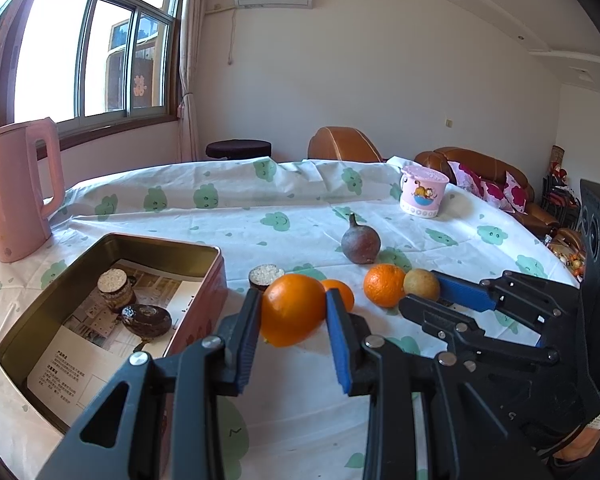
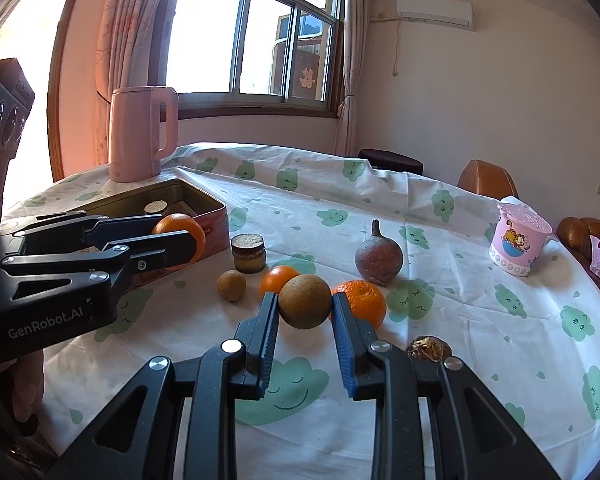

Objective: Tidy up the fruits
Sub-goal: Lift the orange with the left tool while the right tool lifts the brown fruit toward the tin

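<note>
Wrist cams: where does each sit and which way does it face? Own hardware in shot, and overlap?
Left wrist: behind the left gripper, looking forward and slightly down over the cloud-print tablecloth; its blue pads clamp a large orange; the right gripper enters at right.
Right wrist: behind the right gripper, same tilt, facing the window; pads clamp a round brown fruit; the left gripper crosses at left.
Shared: open metal tin, pink kettle, pink cartoon cup, dark pear-shaped fruit.
</note>
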Demonstrator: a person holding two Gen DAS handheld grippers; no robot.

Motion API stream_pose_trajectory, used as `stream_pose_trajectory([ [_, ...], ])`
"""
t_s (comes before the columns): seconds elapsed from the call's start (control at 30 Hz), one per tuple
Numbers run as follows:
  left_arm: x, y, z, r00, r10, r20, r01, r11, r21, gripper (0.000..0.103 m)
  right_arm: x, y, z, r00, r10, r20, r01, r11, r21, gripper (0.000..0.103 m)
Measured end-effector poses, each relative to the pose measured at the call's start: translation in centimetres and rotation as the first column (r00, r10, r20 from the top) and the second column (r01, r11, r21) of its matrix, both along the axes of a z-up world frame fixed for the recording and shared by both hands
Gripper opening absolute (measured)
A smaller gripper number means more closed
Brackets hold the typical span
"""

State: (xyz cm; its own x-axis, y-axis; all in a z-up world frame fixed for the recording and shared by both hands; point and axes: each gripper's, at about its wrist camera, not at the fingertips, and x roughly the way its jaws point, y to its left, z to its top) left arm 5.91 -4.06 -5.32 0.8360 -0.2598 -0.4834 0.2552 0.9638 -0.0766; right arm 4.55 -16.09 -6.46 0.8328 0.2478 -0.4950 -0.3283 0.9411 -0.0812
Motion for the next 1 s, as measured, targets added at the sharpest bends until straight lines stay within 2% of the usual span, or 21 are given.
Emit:
stream_pose_trajectory([
  [1.0, -1.5, 0.1, 1.1, 0.994, 0.027, 0.102, -0.030, 0.999, 0.030, 0.034, -1.3, -0.7, 1.2, 0.993, -0.013, 0.120, 0.005, 0.998, 0.063, 0.029],
])
